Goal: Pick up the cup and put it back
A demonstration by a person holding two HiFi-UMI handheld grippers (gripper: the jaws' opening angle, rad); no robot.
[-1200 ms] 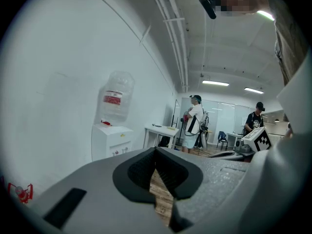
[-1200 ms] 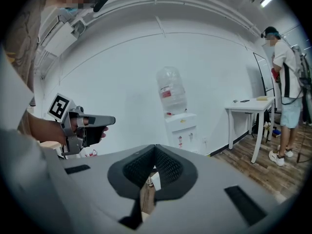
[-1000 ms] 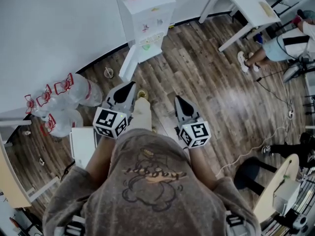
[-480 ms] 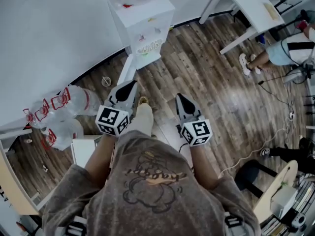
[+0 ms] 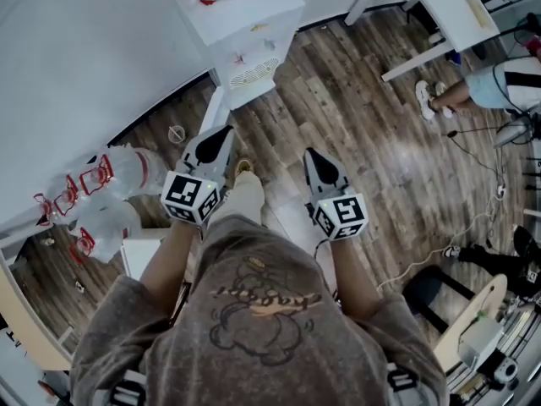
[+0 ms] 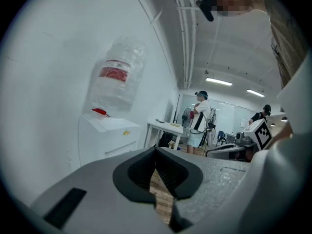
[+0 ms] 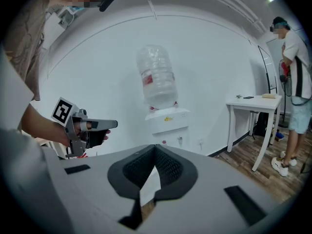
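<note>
Two forearms (image 5: 169,260): bent at the elbow and held out from the waist, side by side, with a leg (image 5: 243,197) showing between them.
left claw (image 5: 222,133): pinched fully together with nothing in it, tip aimed ahead towards the water dispenser (image 5: 241,24).
right claw (image 5: 310,154): closed tight as well, holding nothing, tip over bare floor (image 5: 363,142).
cup (image 5: 176,134): small and round, on the floorboards just beyond and left of the left claw, near the dispenser's foot.
water dispenser: white, against the wall, bottle on top.
</note>
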